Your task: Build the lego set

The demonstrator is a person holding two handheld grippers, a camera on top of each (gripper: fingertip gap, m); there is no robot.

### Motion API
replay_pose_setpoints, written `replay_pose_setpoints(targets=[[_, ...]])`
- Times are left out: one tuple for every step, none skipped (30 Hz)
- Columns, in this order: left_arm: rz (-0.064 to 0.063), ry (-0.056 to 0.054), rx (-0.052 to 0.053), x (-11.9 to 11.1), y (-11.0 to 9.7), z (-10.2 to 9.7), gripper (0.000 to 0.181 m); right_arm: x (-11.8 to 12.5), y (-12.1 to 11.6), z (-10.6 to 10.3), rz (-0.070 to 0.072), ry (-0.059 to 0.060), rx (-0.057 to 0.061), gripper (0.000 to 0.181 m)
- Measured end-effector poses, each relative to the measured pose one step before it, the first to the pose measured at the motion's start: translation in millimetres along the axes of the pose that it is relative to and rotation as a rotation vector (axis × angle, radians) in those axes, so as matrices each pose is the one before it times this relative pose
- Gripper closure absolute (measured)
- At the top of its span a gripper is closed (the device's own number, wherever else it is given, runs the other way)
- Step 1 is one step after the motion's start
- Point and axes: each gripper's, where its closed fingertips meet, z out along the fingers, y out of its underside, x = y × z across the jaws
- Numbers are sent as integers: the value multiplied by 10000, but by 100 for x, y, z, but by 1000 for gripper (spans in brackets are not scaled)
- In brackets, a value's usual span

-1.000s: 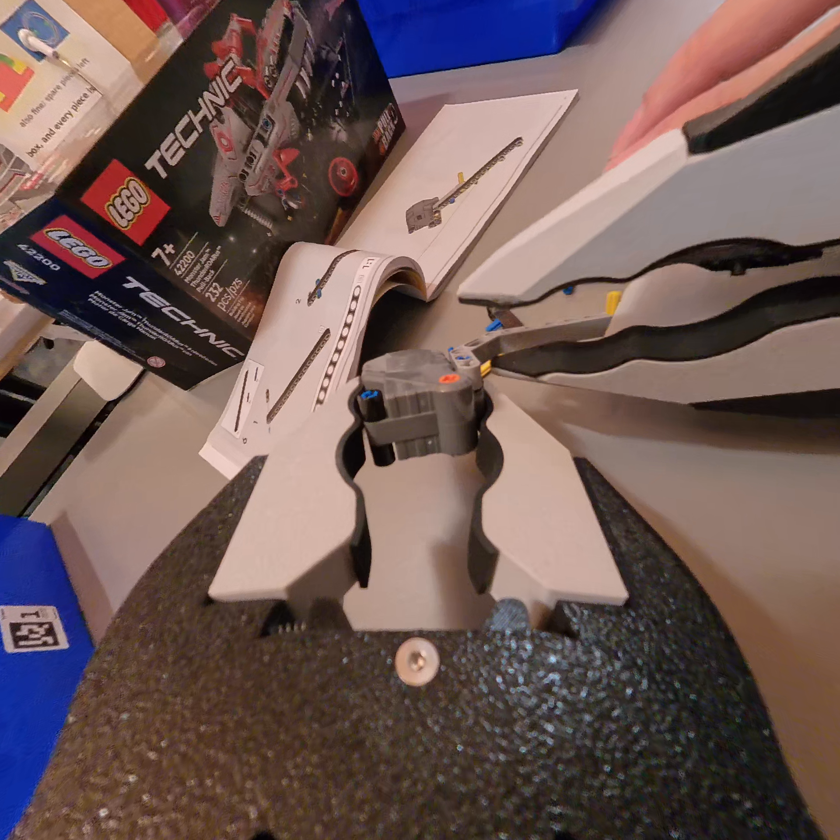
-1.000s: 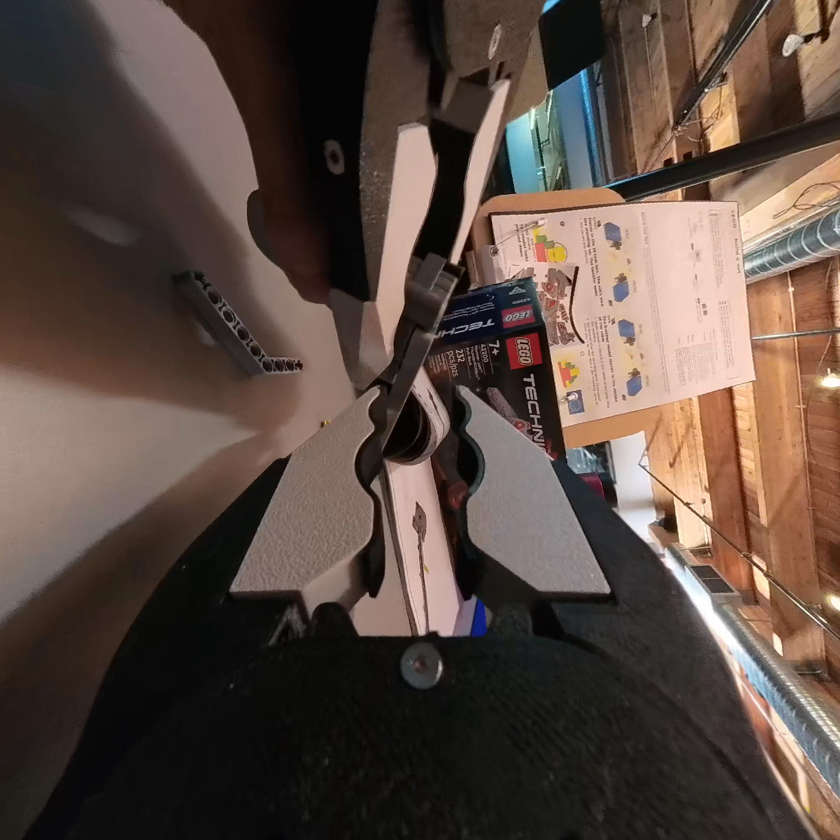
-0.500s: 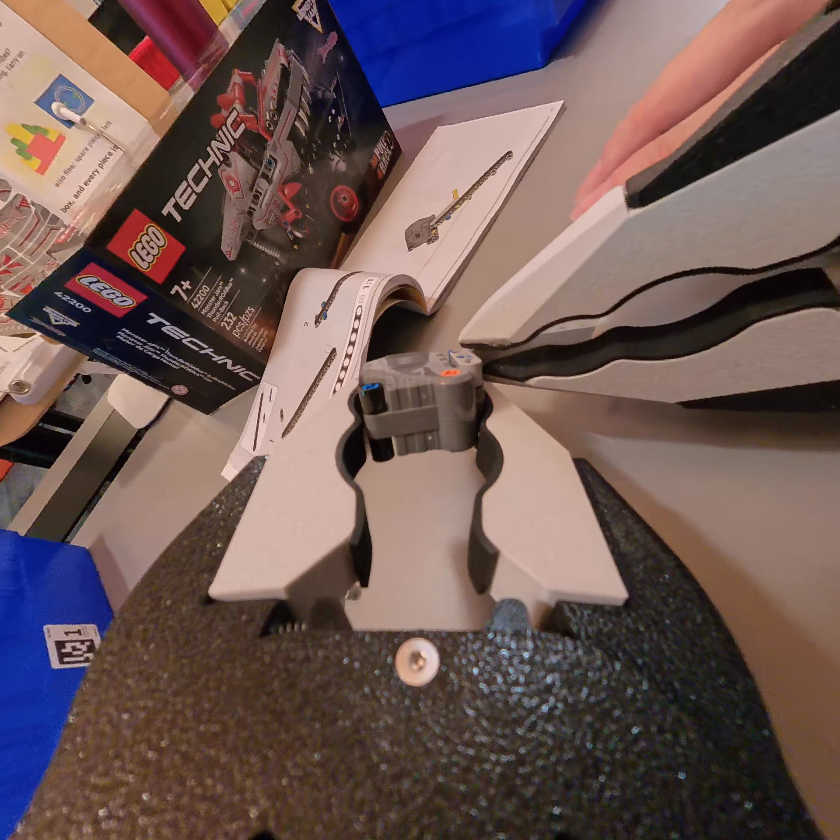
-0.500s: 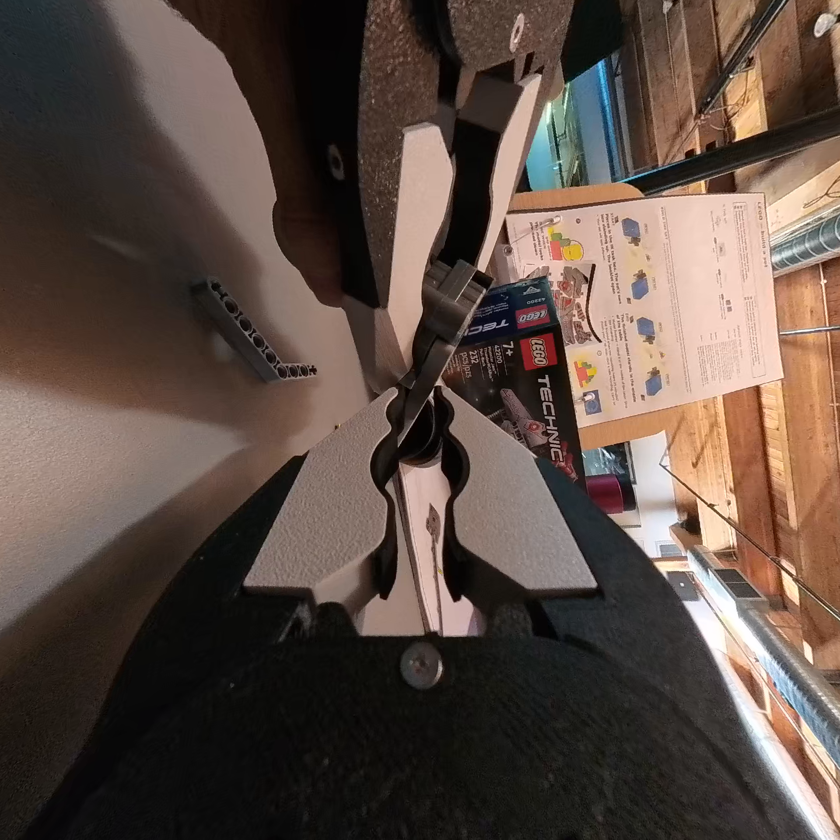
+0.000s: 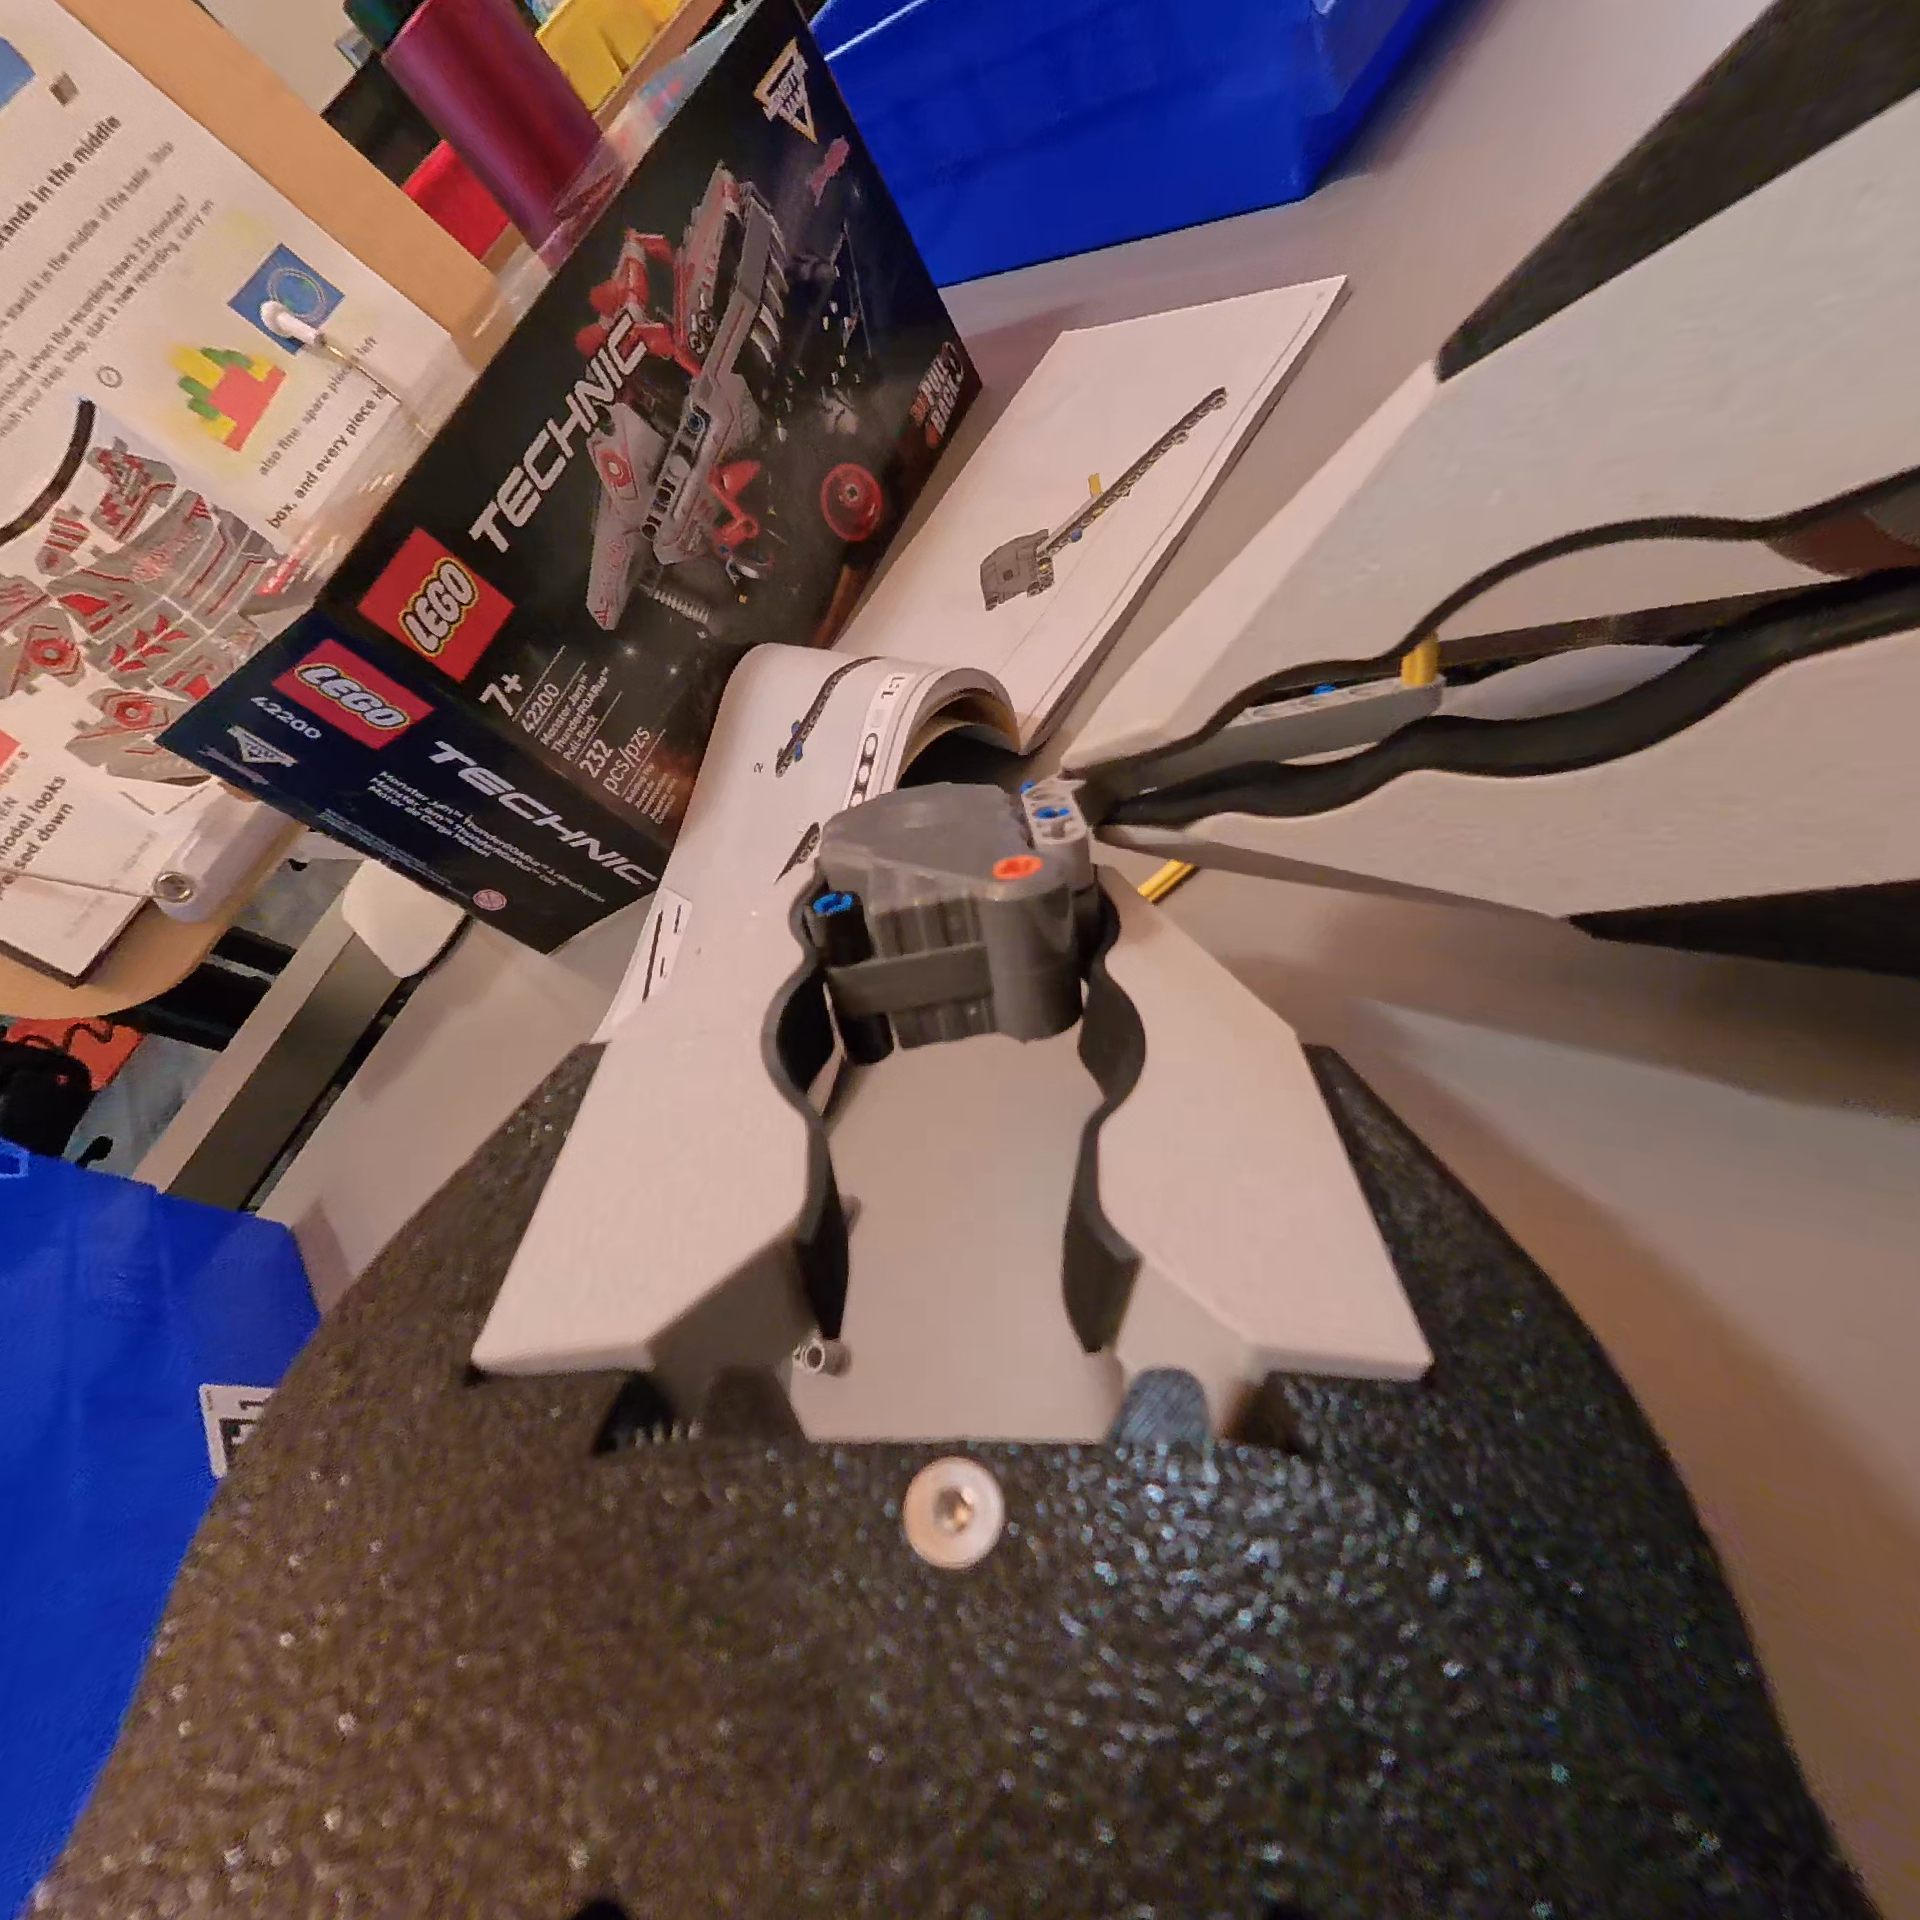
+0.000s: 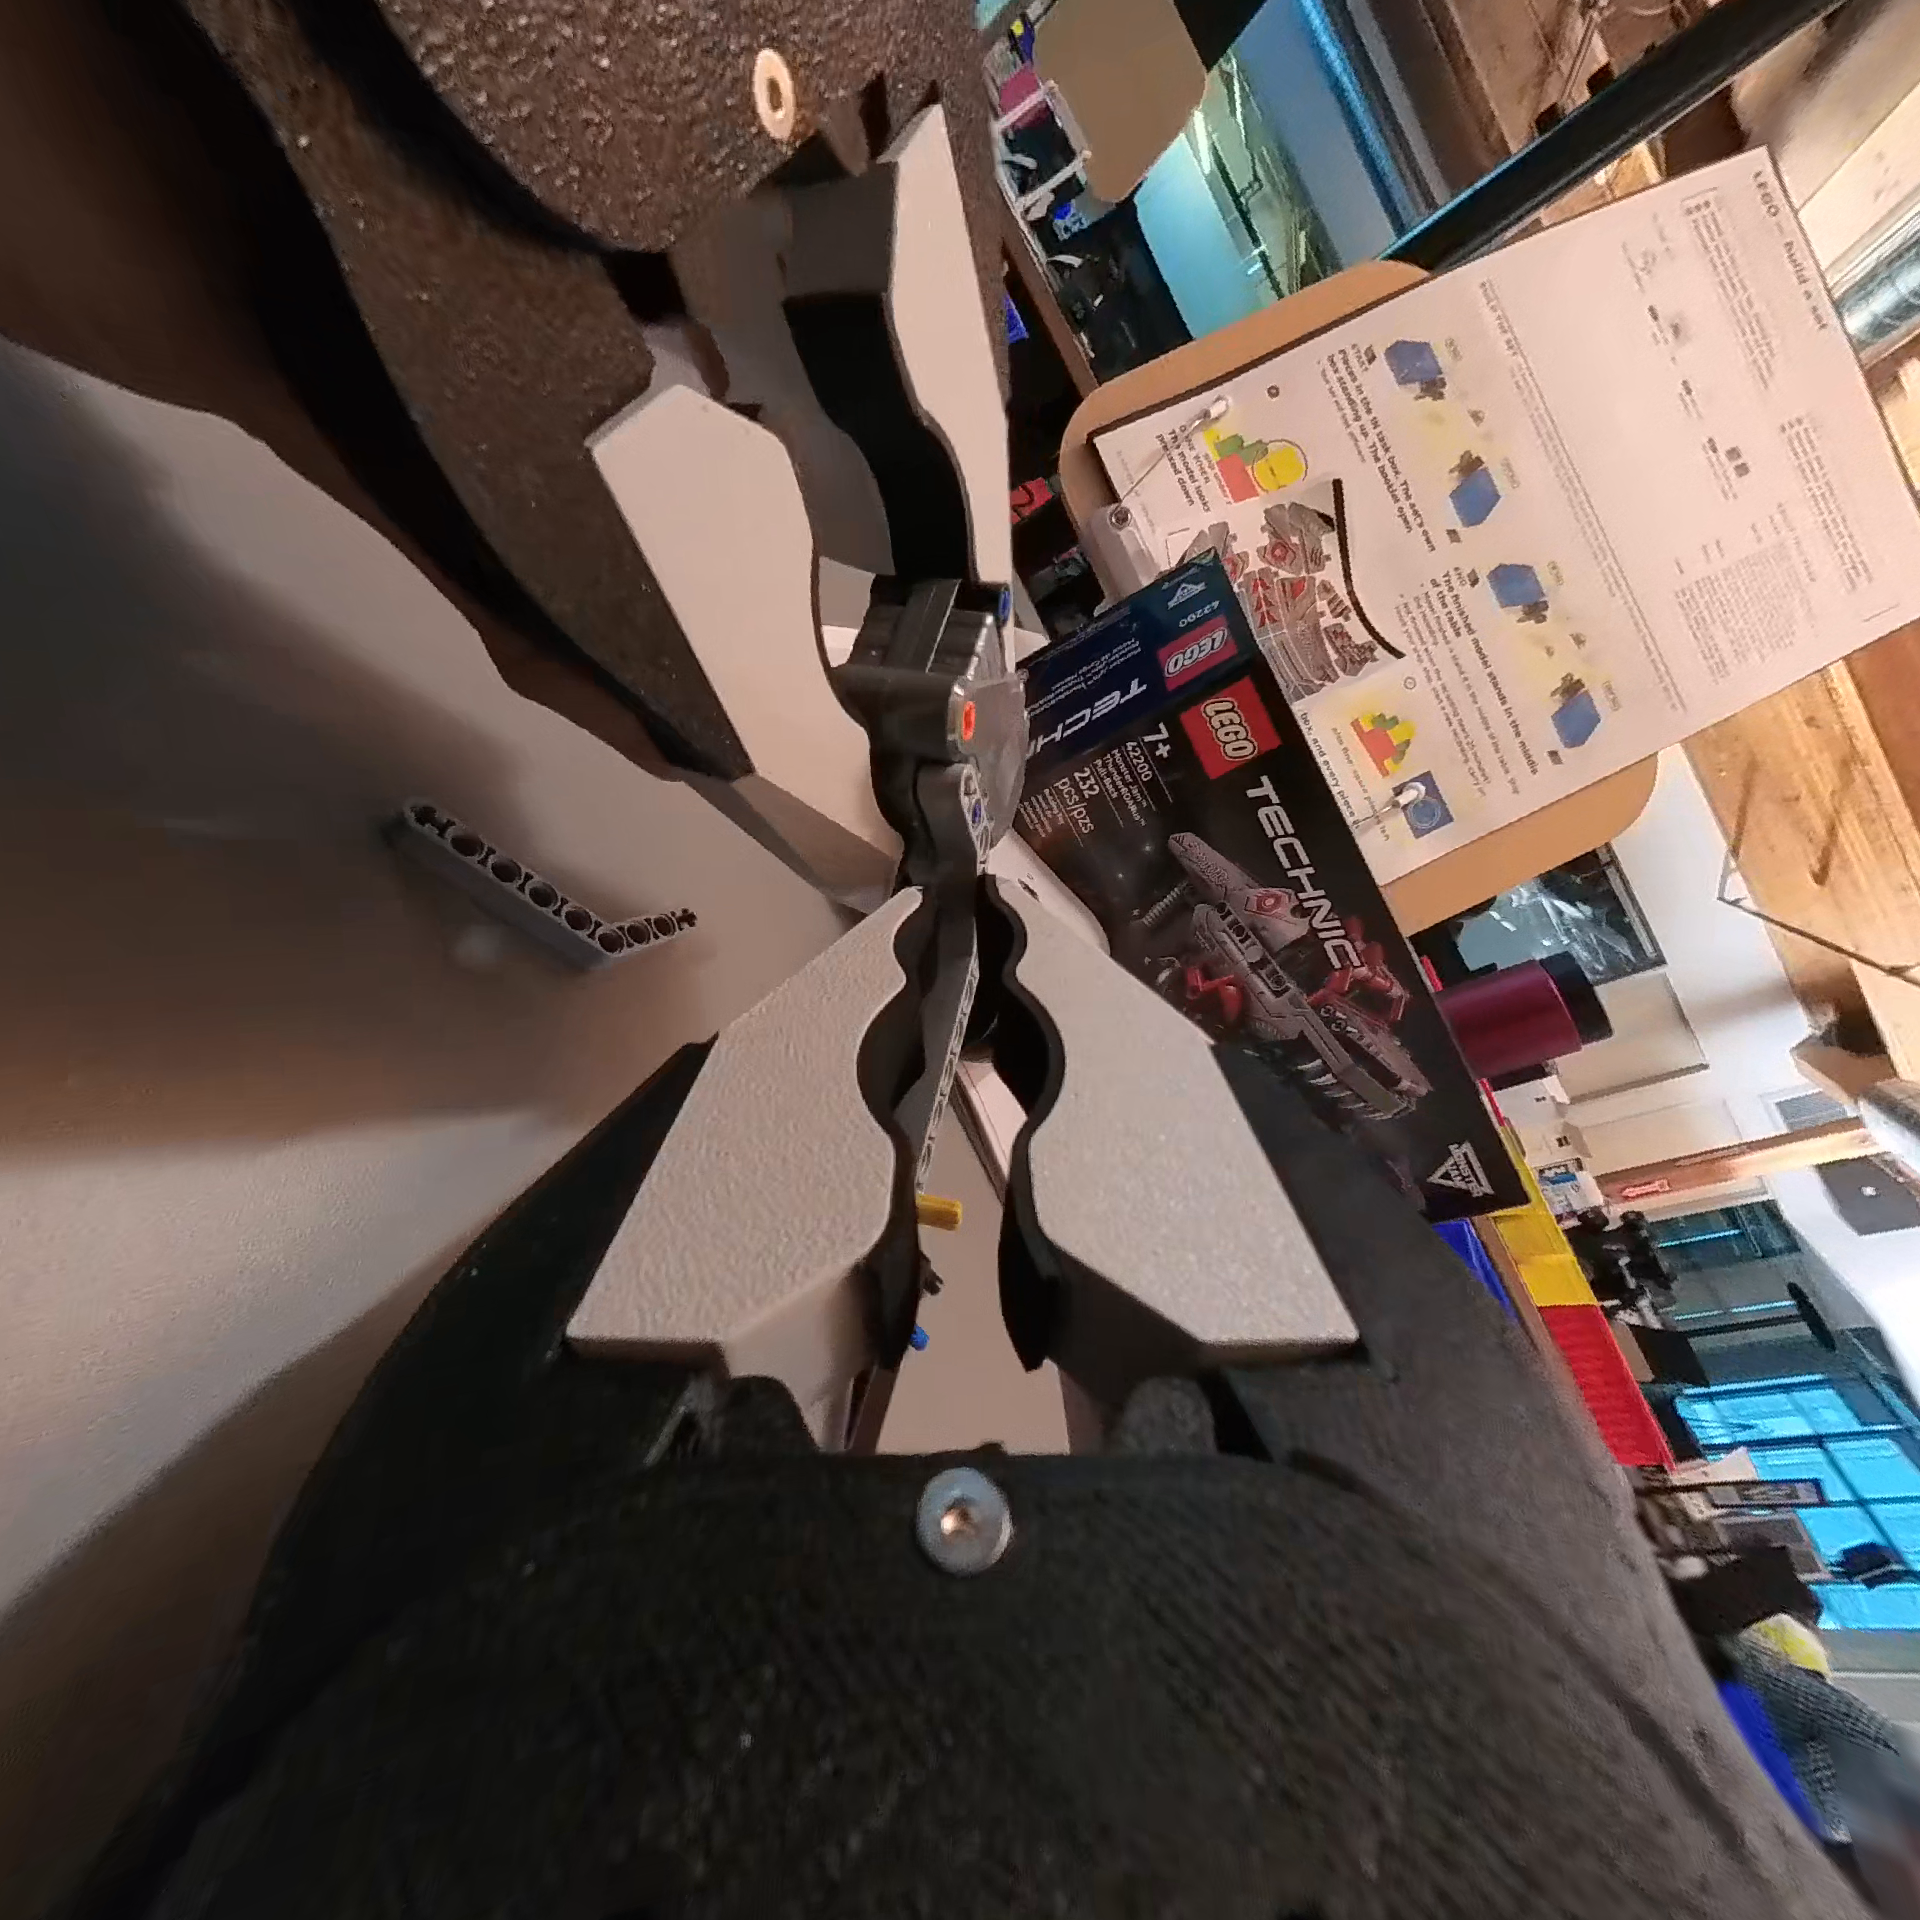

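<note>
My left gripper [image 5: 951, 935] is shut on a dark grey motor block [image 5: 940, 904] with a red dot and a blue pin, held above the table. My right gripper [image 5: 1091, 805] comes in from the right and is shut on a long grey beam [image 5: 1340, 717] with a yellow pin; the beam's end meets the block's top right corner. In the right wrist view, my right gripper [image 6: 956, 914] clamps the beam [image 6: 940, 1049] edge-on. The block [image 6: 925, 686] sits just beyond its tips, in my left gripper [image 6: 925, 727], which reaches in from the top.
An open instruction booklet [image 5: 1091, 520] and the black set box [image 5: 623, 520] lie behind the block. A loose angled grey beam [image 6: 540, 894] lies on the table. Blue bins stand at the back [image 5: 1091, 125] and near left [image 5: 125, 1455]. A clipboard with printed sheets [image 6: 1507, 499] stands behind the box. The grippers are tip to tip, or close to it.
My right gripper's jaws were apart around the beam a second ago and have closed on it. The beam now sits deeper between the fingers. My left gripper still holds the block.
</note>
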Motion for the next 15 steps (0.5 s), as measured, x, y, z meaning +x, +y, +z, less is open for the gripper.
replay_pose_setpoints(targets=[[-33, -18, 36, -43, -60, -32, 138, 69, -51, -24, 226, -35, 77, 176], [-33, -29, 40, -43, -80, -20, 138, 113, -55, -41, 157, -5, 54, 176], [9, -37, -1, -40, -28, -17, 138, 22, -29, -2, 111, -19, 35, 176], [-3, -25, -18, -8, 10, 11, 138, -3, 13, 0, 144, -44, 17, 176], [-77, 8, 24, -5, -30, 22, 137, 52, -19, -40, 119, -8, 25, 177], [-107, 43, 47, 6, -67, -10, 137, 98, -76, -53, 50, 47, 61, 177], [-99, 51, 30, 6, -13, -3, 137, 18, -47, -21, 37, -10, 34, 177], [-117, 67, -21, 45, 86, 48, 137, -50, 62, 35, 37, -40, -41, 177], [-138, 75, -21, 50, 91, 56, 137, -34, 50, 44, 83, -39, -3, 176], [-142, 76, 8, 37, 18, 27, 137, 4, -3, 20, 217, -63, 34, 176], [-137, 82, 16, 26, 13, 8, 137, 25, -44, 0, 566, -135, 92, 177], [-146, 102, -41, 56, 117, 63, 137, -73, 52, 82, 579, -231, 63, 177], [-180, 114, -85, 85, 209, 117, 137, -97, 182, 111, 143, -115, -71, 177], [-184, 115, -44, 75, 139, 72, 137, -96, 85, 40, -116, 29, -85, 177], [-147, 95, 15, 34, 14, -10, 137, -31, -67, -28, -85, 46, -13, 177]])
